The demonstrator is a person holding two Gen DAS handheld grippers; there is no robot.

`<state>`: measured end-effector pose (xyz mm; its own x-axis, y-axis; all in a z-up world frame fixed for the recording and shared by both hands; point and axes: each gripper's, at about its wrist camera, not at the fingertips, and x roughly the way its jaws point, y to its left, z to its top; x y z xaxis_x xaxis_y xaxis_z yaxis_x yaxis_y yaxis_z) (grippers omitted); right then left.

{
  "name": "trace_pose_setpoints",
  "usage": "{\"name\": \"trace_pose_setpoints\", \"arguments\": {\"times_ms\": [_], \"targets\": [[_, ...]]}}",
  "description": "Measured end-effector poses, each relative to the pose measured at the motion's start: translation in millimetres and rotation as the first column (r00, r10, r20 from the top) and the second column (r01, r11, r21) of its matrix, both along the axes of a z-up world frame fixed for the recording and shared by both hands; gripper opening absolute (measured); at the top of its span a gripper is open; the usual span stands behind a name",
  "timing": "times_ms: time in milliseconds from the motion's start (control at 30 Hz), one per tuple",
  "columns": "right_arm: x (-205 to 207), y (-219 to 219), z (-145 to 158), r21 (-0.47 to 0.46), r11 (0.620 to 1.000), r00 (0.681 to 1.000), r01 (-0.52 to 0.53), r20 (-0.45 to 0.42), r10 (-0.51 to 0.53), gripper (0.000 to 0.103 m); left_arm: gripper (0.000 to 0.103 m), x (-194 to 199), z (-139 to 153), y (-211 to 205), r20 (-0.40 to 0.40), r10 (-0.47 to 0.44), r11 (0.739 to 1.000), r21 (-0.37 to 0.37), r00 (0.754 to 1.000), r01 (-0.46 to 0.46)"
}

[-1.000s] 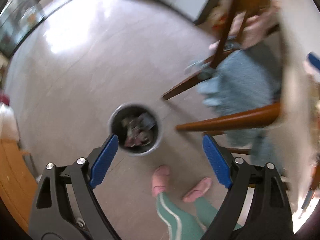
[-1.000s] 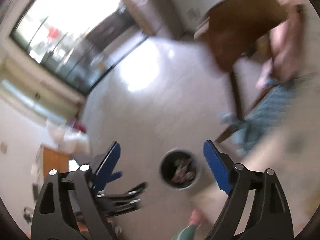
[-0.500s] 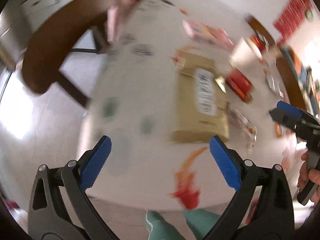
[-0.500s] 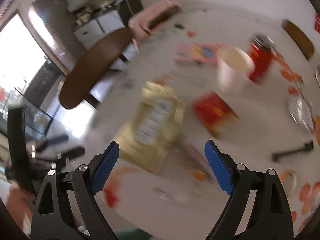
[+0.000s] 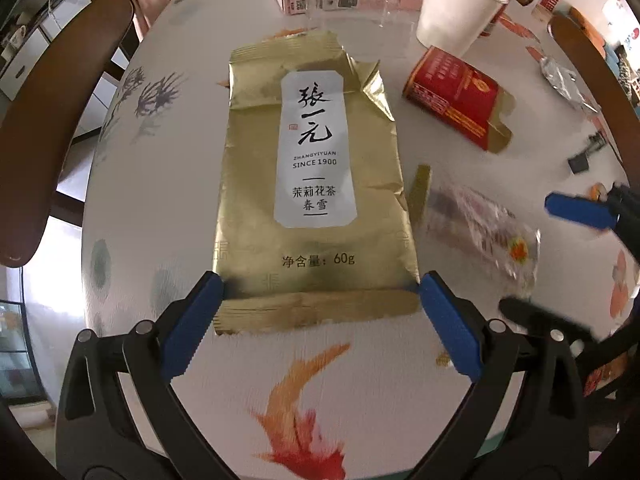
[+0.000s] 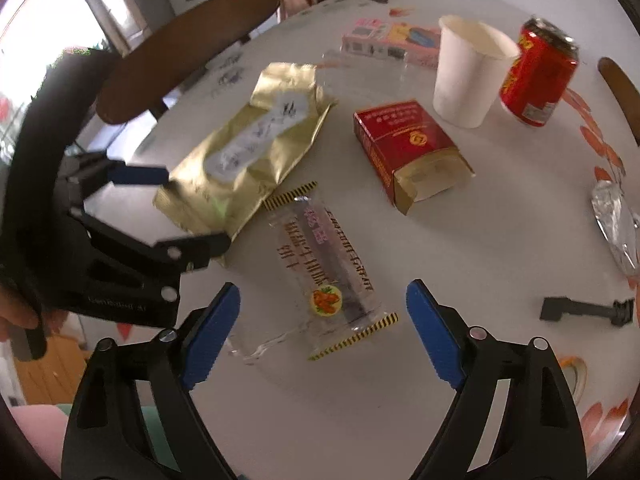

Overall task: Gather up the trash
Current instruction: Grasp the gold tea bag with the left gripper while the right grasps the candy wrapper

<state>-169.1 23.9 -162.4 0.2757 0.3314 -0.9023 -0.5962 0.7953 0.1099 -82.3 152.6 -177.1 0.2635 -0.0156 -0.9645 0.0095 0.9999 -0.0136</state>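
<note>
The white table (image 5: 168,208) fills both views. A big gold tea bag (image 5: 316,184) lies in the middle of the left view, its near end between the wide-open left gripper (image 5: 318,320). The right gripper (image 6: 322,334), jaws wide but just been closing, has a clear wrapper (image 6: 324,268) lying untouched between them. A red box (image 6: 408,148) sits in the upper middle.

The tea bag (image 6: 256,136) lies flat on the worktop (image 6: 460,240). A clear wrapper (image 6: 324,264) lies just right of it, touching its edge. Behind the wrapper lies an open carton (image 6: 408,148). Farther back stand a paper cup (image 6: 468,72) and a can (image 6: 538,76), side by side.
</note>
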Motion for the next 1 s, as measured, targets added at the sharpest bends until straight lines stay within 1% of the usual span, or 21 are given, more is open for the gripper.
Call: {"name": "trace_pose_setpoints", "arguments": {"times_ms": [100,200,267,300,367,433,467,500,533,567,633,667,700,733,800,833,867,900,933,967,1000], "targets": [[2.4,4.1,-10.0,-0.027,1.000,1.000,-0.015,-0.002,0.015,0.076,0.097,6.4,-0.1,-4.1,0.003,0.012,1.000,0.023,1.000,-0.012],[5.9,7.1,-12.5,-0.028,0.999,0.999,-0.032,0.002,0.032,0.075,0.096,6.4,5.3,-7.2,0.014,0.021,1.000,0.010,1.000,-0.021],[6.3,8.2,-14.0,-0.039,0.998,0.999,-0.047,0.008,0.047,0.070,0.096,9.7,8.1,-5.5,0.027,0.026,1.000,0.001,0.999,-0.026],[7.3,8.1,-15.5,-0.039,0.998,0.999,-0.049,0.005,0.050,0.065,0.096,11.5,8.7,-5.9,0.028,0.025,1.000,0.001,0.999,-0.025],[5.9,5.6,-15.5,-0.033,0.998,0.999,-0.050,0.011,0.051,0.063,0.096,17.7,5.8,-8.3,0.024,0.025,0.999,0.032,0.999,-0.025],[7.1,5.0,-15.8,-0.045,0.998,0.998,-0.046,0.029,0.047,0.052,0.096,21.8,-1.9,-10.5,0.001,0.025,0.997,0.073,1.000,-0.025],[7.7,3.0,-15.5,-0.047,0.998,0.998,-0.041,0.035,0.043,0.049,0.097,24.3,-5.0,-11.9,-0.009,0.023,0.996,0.090,1.000,-0.023],[8.6,-1.5,-14.5,-0.043,0.998,0.999,-0.035,0.034,0.036,0.044,0.097,25.7,-6.5,-12.7,-0.004,0.023,0.994,0.103,1.000,-0.022],[9.2,-4.0,-13.8,-0.041,0.999,0.999,-0.027,0.034,0.028,0.037,0.096,25.8,-5.4,-12.4,0.016,0.023,0.994,0.103,1.000,-0.024],[10.2,-7.4,-13.6,-0.033,0.999,0.999,-0.019,0.030,0.020,0.035,0.097,26.0,-6.1,-11.8,0.026,0.023,0.994,0.103,0.999,-0.026],[13.6,-13.5,-13.7,-0.016,1.000,1.000,0.006,0.017,-0.006,0.024,0.097,24.3,-7.4,-7.0,0.038,0.035,0.997,0.067,0.999,-0.037],[15.3,-15.9,-13.6,-0.009,1.000,1.000,0.017,0.009,-0.016,0.022,0.095,23.5,-7.9,-3.7,0.041,0.045,0.998,0.041,0.998,-0.047],[16.5,-18.5,-13.5,0.004,1.000,1.000,0.026,-0.003,-0.026,0.021,0.094,23.3,-8.1,-1.9,0.045,0.050,0.998,0.031,0.998,-0.051],[18.1,-21.8,-12.8,0.024,0.999,0.999,0.044,-0.019,-0.043,0.021,0.090,22.3,-7.4,-2.7,0.051,0.041,0.999,0.031,0.998,-0.043],[18.8,-26.0,-9.2,0.056,0.996,0.997,0.062,-0.041,-0.060,0.021,0.078,21.3,-4.0,-7.5,0.065,0.010,0.999,0.030,0.998,-0.012],[19.0,-25.8,-7.1,0.072,0.995,0.996,0.071,-0.054,-0.067,0.021,0.063,20.2,-1.5,-10.4,0.070,-0.010,1.000,0.009,0.997,0.010],[18.7,-27.2,-5.8,0.086,0.994,0.995,0.075,-0.065,-0.069,0.021,0.055,19.9,0.1,-12.9,0.072,-0.019,1.000,0.005,0.997,0.019],[20.5,-27.2,-3.7,0.096,0.992,0.995,0.077,-0.074,-0.070,0.021,0.051,19.7,2.0,-15.2,0.074,-0.032,0.999,-0.009,0.997,0.033],[20.2,-28.1,-1.6,0.112,0.990,0.994,0.082,-0.084,-0.072,0.021,0.043,20.0,3.0,-15.5,0.075,-0.035,0.999,-0.025,0.997,0.037],[20.3,-28.3,0.0,0.127,0.988,0.993,0.086,-0.092,-0.074,0.021,0.038,20.0,4.4,-14.7,0.078,-0.031,0.998,-0.052,0.997,0.035],[19.2,-30.9,3.0,0.144,0.985,0.992,0.094,-0.100,-0.080,0.021,0.036,20.0,5.6,-12.1,0.082,-0.019,0.996,-0.083,0.996,0.025]]}}
